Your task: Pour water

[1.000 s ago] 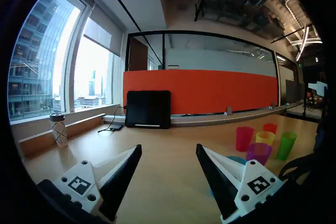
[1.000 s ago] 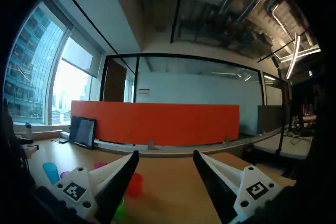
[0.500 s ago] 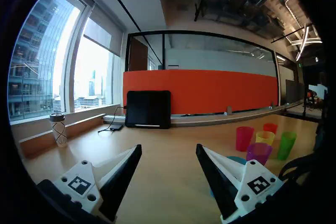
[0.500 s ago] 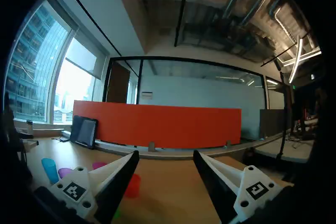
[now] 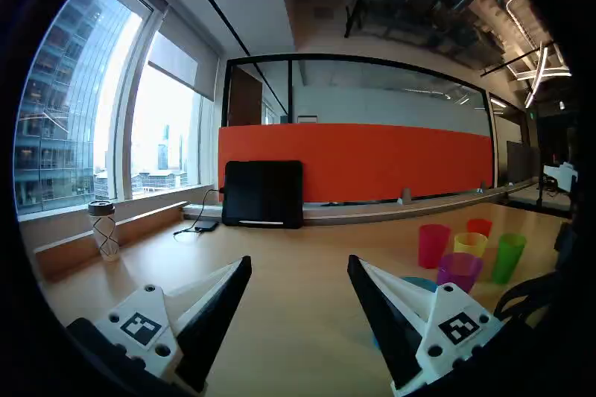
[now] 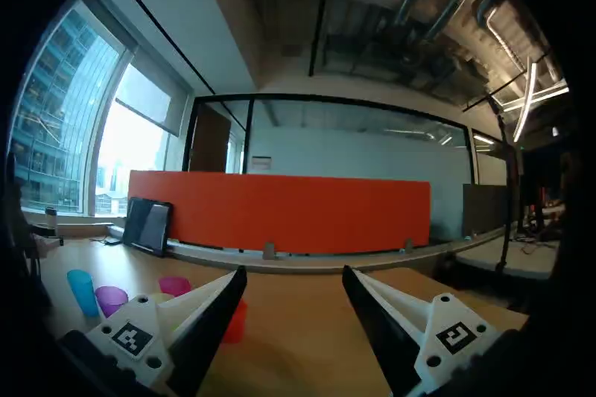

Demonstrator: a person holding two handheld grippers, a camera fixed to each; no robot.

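cups (image 5: 433, 246) fwd-right of left gripper (image 5: 299, 258), apart

Coloured plastic cups (image 5: 433, 246) stand upright, clustered together

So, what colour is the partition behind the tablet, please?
Orange; the partition shows best in the left gripper view.
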